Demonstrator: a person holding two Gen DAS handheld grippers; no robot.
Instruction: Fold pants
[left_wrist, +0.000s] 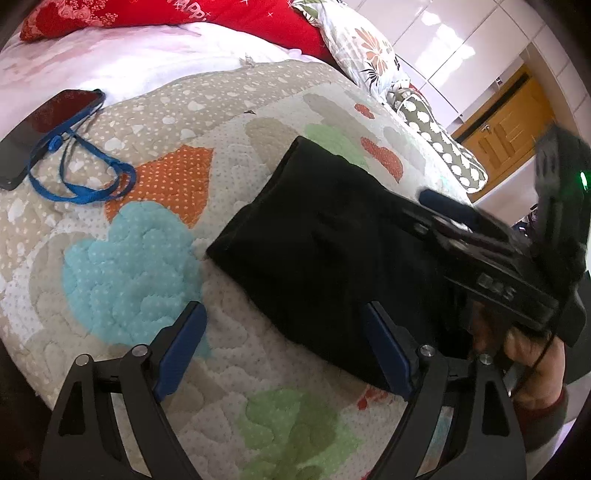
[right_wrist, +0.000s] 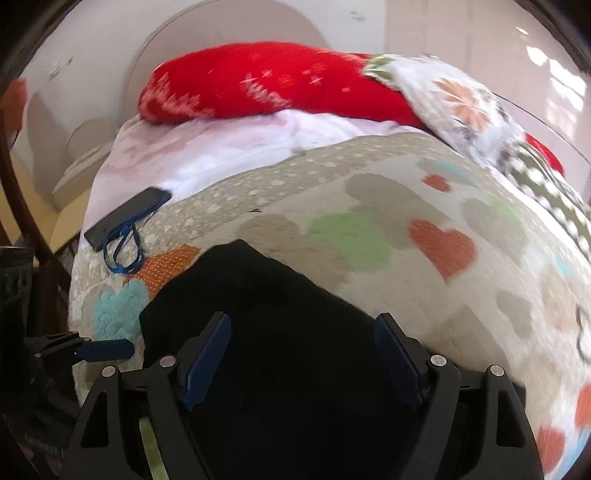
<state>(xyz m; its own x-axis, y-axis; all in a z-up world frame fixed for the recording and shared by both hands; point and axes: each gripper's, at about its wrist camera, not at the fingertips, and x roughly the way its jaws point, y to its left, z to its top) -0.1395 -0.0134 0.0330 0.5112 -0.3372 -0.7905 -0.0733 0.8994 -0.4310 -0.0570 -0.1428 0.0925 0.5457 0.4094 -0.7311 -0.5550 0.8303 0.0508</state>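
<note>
Phone (left_wrist: 40, 136): dark, lying flat at the far left edge of the bed, partly on the white sheet (left_wrist: 110, 62).
Lanyard (left_wrist: 85, 173): blue, attached to the phone, looped loosely on the quilt (left_wrist: 229, 110).
Left gripper (left_wrist: 284, 347): jaws spread wide, holding nothing; left finger over bare quilt, right finger over the near edge of the pants.
Pants (left_wrist: 325, 240): black, folded into a compact rectangle, lying flat on the quilt, centre-right in the left wrist view.
Right gripper (right_wrist: 301, 354): jaws spread wide, empty; both fingers above the pants (right_wrist: 277, 332).
Pillows: red pillow (right_wrist: 258, 85) and floral pillow (right_wrist: 454, 99) at the head of the bed.
</note>
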